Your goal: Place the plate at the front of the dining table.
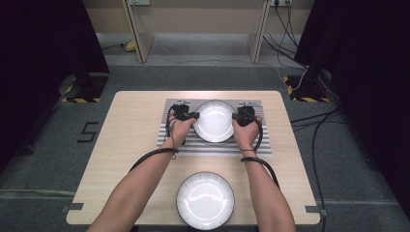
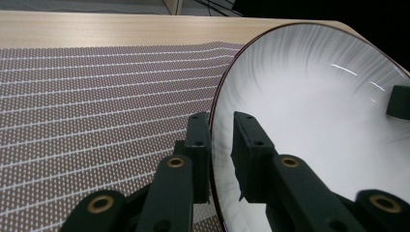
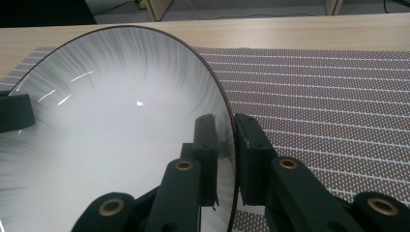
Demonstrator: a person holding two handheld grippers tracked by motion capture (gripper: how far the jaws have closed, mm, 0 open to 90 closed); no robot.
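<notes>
A white plate with a dark rim [image 1: 214, 121] lies on the striped mat [image 1: 212, 147] at the middle of the table, with a gripper at either side. My left gripper [image 1: 195, 116] straddles the plate's left rim; in the left gripper view the plate [image 2: 314, 96] has one jaw outside and one inside, and a slim gap shows beside the inner jaw of this gripper [image 2: 221, 118]. My right gripper [image 1: 235, 116] is at the right rim. In the right gripper view its jaws [image 3: 226, 120] pinch the plate's edge [image 3: 121, 111].
A second white plate [image 1: 205, 200] sits at the table's near edge between the forearms. The wooden table [image 1: 135, 121] has bare room left and right of the mat. Cables and dark stands are on the floor beyond.
</notes>
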